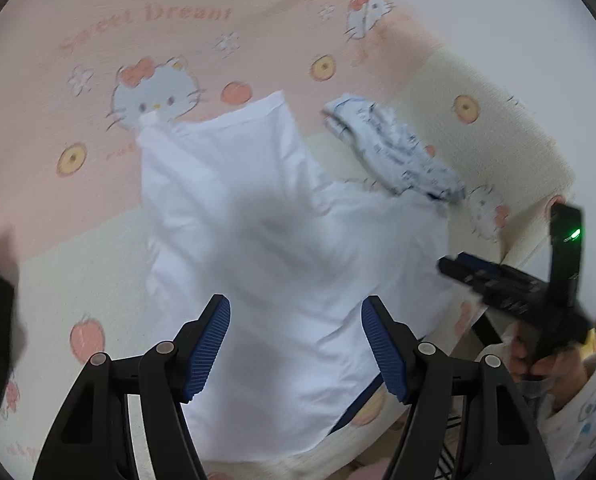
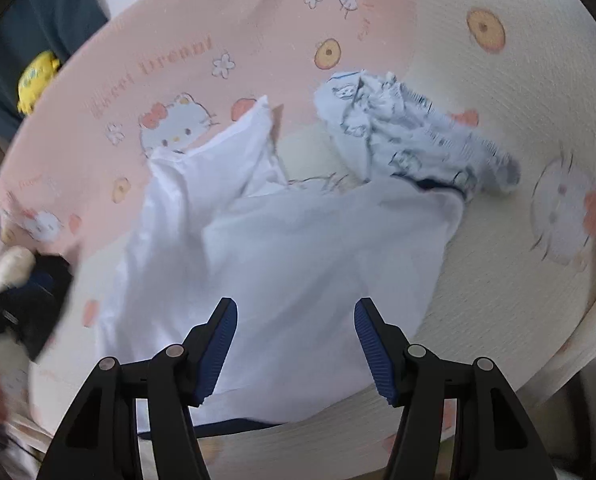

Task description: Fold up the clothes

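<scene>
A white garment (image 1: 282, 240) lies rumpled on the bed, one sleeve reaching up and to the left. My left gripper (image 1: 295, 300) hovers over its lower part, open, with nothing pinched between the blue pads. In the right wrist view the same white garment (image 2: 298, 248) spreads under my right gripper (image 2: 295, 302), which is also open and holds nothing. A crumpled white garment with a small dark print (image 1: 394, 148) lies just beyond the white one, to the right (image 2: 410, 128).
A pink and cream blanket with cat cartoons (image 1: 98, 40) covers the bed (image 2: 518, 280). The right gripper's black housing with a green light (image 1: 566, 248) is at the right edge, above a patterned sleeve (image 1: 578, 412). A blurred hand (image 2: 10, 268) is at the left.
</scene>
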`<state>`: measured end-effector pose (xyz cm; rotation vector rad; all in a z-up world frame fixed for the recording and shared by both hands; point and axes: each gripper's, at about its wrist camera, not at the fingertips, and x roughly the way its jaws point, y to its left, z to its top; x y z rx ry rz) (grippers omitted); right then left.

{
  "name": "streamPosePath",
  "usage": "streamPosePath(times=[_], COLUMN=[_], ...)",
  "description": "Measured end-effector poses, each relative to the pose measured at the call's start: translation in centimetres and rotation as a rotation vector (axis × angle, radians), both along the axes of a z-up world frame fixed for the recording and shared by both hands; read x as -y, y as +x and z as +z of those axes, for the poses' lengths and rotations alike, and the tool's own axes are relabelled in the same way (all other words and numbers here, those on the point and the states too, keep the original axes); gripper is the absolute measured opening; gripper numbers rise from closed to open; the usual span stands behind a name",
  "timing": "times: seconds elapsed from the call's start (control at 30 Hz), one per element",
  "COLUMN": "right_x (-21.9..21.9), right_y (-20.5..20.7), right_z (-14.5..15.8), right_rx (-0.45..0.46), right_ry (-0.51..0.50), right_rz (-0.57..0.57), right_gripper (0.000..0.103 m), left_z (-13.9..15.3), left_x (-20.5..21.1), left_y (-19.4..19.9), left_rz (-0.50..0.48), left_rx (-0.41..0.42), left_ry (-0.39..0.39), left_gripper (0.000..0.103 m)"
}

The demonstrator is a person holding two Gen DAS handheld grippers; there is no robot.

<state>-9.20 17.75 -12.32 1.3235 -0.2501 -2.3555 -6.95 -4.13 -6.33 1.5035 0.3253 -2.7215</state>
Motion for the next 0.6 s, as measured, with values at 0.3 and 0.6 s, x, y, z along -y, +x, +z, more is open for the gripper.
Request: streamPosePath(times=[0.3,0.6], right_x=[2.5,6.6], right_y=[3.2,6.3], right_z=[1.2,1.2], right_rx=[0.04,0.075], right_ry=[-0.036,-0.079], right_rz=[0.001,0.052], right_gripper=[0.061,0.061], left_z=[-2.9,-5.3], left_x=[4.6,8.2], left_y=[5.0,8.3], left_rz=[0.073,0.171], left_rx=[-0.021,-0.006], left_ry=[0.047,0.111], left_gripper=[0.066,0.066])
